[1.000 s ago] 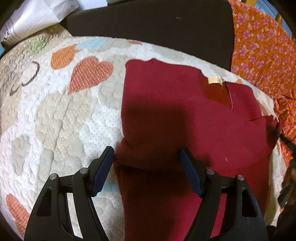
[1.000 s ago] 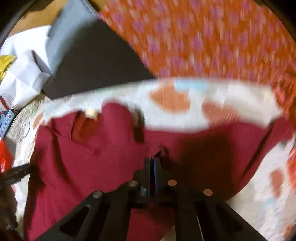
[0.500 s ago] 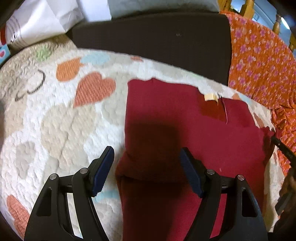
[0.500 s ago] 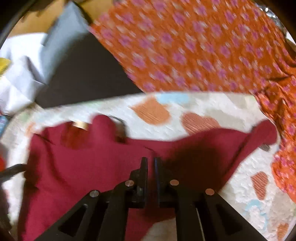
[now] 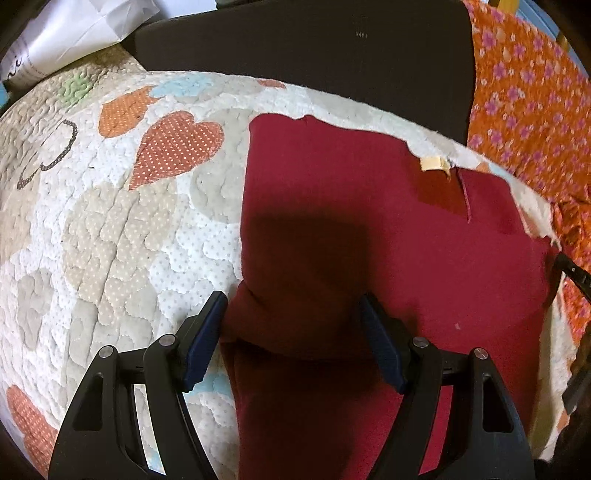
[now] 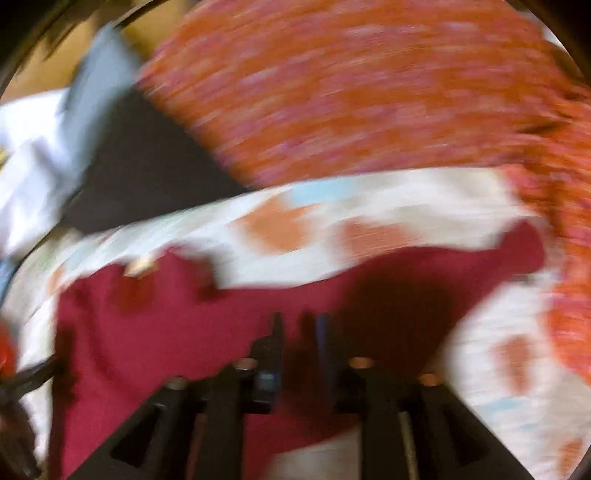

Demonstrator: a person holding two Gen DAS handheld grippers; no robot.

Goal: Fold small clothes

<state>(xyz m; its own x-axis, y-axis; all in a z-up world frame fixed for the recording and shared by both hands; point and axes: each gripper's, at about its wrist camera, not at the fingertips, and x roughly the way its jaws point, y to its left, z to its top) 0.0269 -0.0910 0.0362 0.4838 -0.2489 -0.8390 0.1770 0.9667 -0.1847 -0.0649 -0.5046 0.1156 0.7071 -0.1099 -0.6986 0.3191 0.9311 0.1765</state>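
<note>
A dark red garment [image 5: 369, 229] lies on a heart-patterned quilt [image 5: 110, 221], its left side folded in and a small cream label [image 5: 435, 163] at the collar. My left gripper [image 5: 293, 334] is open, its blue pads straddling a fold of the red cloth. In the blurred right wrist view the red garment [image 6: 166, 325] spreads across the quilt [image 6: 369, 210], with one sleeve [image 6: 517, 251] reaching right. My right gripper [image 6: 299, 325] hovers over the cloth with a small gap between its jaws and holds nothing.
A dark brown cushion [image 5: 314, 55] lies beyond the quilt. Orange flowered fabric [image 5: 528, 92] lies to the right, also in the right wrist view [image 6: 351, 92]. A white paper bag [image 5: 74, 29] sits at the far left.
My right gripper has opened from shut on the red cloth to a small gap and let it go; its view now swings fast. My left gripper stays open over the fold.
</note>
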